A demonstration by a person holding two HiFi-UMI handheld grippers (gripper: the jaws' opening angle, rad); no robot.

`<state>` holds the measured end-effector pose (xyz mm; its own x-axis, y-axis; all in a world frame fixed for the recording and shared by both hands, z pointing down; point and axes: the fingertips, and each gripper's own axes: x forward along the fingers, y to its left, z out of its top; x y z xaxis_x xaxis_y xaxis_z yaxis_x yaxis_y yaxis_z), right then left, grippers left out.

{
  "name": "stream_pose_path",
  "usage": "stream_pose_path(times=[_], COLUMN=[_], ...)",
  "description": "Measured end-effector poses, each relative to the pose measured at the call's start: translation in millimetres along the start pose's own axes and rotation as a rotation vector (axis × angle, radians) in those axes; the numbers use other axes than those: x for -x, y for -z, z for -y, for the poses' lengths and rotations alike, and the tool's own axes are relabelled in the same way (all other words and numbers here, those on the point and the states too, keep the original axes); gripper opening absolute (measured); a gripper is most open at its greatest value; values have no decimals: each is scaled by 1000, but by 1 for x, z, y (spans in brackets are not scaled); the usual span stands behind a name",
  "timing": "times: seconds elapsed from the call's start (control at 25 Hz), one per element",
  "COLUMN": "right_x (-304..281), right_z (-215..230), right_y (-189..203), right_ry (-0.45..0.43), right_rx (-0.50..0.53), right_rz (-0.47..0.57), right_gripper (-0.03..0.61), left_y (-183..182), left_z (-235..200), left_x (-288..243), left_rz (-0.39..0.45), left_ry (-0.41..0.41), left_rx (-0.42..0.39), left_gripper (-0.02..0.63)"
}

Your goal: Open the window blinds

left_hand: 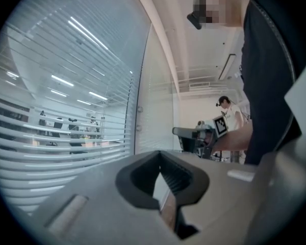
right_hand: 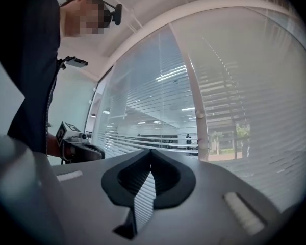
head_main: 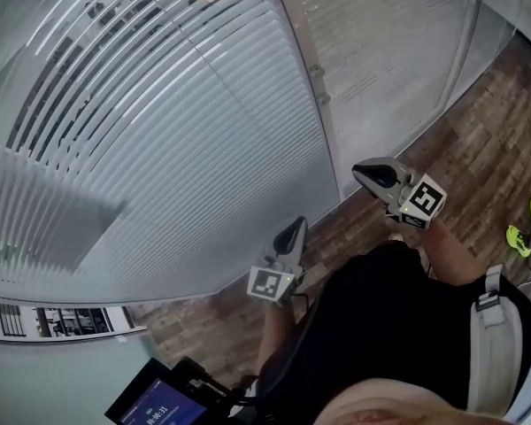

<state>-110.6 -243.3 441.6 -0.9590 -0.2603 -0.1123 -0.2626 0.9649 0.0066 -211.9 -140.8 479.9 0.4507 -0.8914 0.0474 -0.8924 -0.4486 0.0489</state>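
Slatted window blinds [head_main: 159, 131] sit behind curved glass and fill the left and middle of the head view; their slats are partly tilted, with the office behind showing through. Small round knobs [head_main: 317, 72] sit on the upright post between the panes. My left gripper [head_main: 292, 233] hangs low in front of the glass, shut and empty. My right gripper [head_main: 372, 173] is also shut with nothing in it, near the base of the post, apart from the knobs. In the right gripper view the blinds [right_hand: 158, 111] and a knob [right_hand: 199, 115] lie ahead of the shut jaws [right_hand: 151, 152].
Wood-pattern floor [head_main: 478, 149] runs along the foot of the glass. Green shoes [head_main: 522, 233] lie at the far right. A small lit screen [head_main: 155, 405] sits at the bottom left. Another person [left_hand: 229, 111] stands far off in the left gripper view.
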Motion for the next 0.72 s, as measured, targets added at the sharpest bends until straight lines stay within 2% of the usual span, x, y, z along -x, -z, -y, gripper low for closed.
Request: stream_pose_path(times=[0.28,0.72], right_x=[6,3], right_z=[-28,-32], right_y=[7,8], right_ry=[-64,-94], right_rx=[-14,-10], right_rz=[-4,-13], right_gripper=[6,6], left_y=[-3,-5], left_z=[1,3], left_x=[0,-5], left_rz=[1,0], left_ry=[10,16], left_rx=[-13,-13], left_gripper=[3,3])
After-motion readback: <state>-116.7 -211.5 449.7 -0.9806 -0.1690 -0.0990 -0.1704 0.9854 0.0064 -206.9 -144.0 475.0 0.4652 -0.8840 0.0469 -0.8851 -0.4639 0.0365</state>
